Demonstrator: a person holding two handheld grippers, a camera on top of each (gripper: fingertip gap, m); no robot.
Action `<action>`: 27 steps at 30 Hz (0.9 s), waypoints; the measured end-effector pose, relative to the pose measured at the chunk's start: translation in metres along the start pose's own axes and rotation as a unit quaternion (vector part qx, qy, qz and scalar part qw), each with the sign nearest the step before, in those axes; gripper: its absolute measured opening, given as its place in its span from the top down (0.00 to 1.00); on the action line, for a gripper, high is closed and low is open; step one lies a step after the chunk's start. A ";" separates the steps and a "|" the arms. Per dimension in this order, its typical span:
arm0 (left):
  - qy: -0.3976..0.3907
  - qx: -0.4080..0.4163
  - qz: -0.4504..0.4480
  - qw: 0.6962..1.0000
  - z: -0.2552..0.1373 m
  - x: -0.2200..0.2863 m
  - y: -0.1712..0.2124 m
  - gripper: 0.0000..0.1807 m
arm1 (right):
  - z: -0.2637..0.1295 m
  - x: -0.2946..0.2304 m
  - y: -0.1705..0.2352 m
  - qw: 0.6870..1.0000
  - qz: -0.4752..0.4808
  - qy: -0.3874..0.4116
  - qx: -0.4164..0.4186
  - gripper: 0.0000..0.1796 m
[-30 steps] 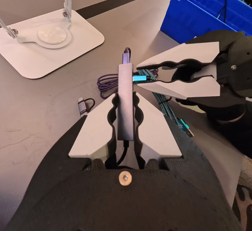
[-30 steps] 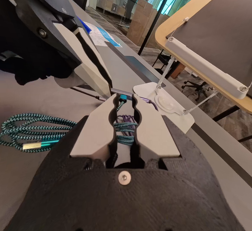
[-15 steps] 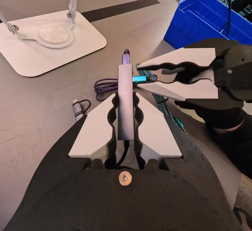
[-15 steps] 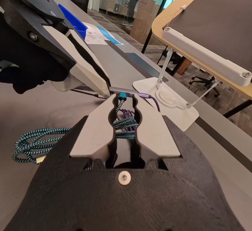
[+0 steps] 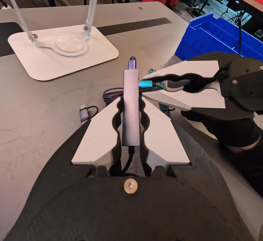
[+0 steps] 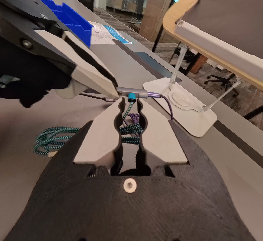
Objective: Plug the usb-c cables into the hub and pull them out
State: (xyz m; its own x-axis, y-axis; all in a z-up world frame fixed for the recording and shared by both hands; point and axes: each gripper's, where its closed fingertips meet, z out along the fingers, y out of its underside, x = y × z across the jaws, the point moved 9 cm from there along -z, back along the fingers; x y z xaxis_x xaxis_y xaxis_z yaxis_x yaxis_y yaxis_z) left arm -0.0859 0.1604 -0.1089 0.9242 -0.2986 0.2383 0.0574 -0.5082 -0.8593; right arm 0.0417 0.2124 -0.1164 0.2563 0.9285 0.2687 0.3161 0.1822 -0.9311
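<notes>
Grey metal hub [image 5: 131, 106], rigid and clamped lengthwise in my closed left fingers [image 5: 99, 127] above the surface [image 5: 35, 120], carries the teal plug [image 5: 145, 84], best gripped by its short smooth shell, between my slightly parted right fingers [image 6: 102, 128].

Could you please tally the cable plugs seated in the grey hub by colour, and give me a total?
Teal metal plug, in the side of the slim grey metal hub: 1
Purple metal plug, in the hub's far end: 1
Black plug, at the hub's near end: 1
Total: 3
</notes>
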 end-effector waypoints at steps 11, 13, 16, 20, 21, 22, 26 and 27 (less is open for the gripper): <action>0.011 0.025 -0.003 1.000 -0.003 -0.001 0.004 0.89 | 0.002 0.002 0.001 0.998 0.050 -0.017 0.018 0.94; 0.014 0.029 -0.004 0.999 -0.003 -0.002 0.005 0.89 | 0.002 0.002 0.001 0.998 0.053 -0.018 0.019 0.93; 0.013 0.032 -0.005 0.999 -0.003 -0.002 0.007 0.89 | 0.003 0.000 0.001 0.998 0.052 -0.019 0.020 0.95; 0.020 0.036 -0.012 0.999 -0.002 -0.004 0.008 0.89 | 0.004 -0.001 0.000 0.999 0.036 -0.001 0.020 0.94; 0.021 0.036 -0.013 0.999 -0.002 -0.005 0.009 0.89 | 0.005 -0.003 -0.001 0.999 0.029 0.001 0.019 0.95; 0.022 0.036 -0.013 0.999 -0.001 -0.005 0.010 0.89 | 0.005 -0.003 -0.001 1.000 0.023 0.004 0.017 0.95; 0.032 0.040 -0.022 0.998 0.000 -0.008 0.013 0.89 | 0.006 -0.005 0.000 1.000 0.002 0.009 0.008 0.95; 0.035 0.044 -0.024 0.998 0.001 -0.008 0.014 0.89 | 0.006 -0.005 0.000 1.000 0.000 0.010 0.006 0.95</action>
State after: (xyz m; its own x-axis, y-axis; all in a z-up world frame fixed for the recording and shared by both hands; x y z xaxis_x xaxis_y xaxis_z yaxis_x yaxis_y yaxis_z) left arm -0.0924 0.1564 -0.1230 0.8912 -0.3324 0.3087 0.1373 -0.4511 -0.8819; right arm 0.0347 0.2093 -0.1190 0.2740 0.9221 0.2734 0.3059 0.1859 -0.9337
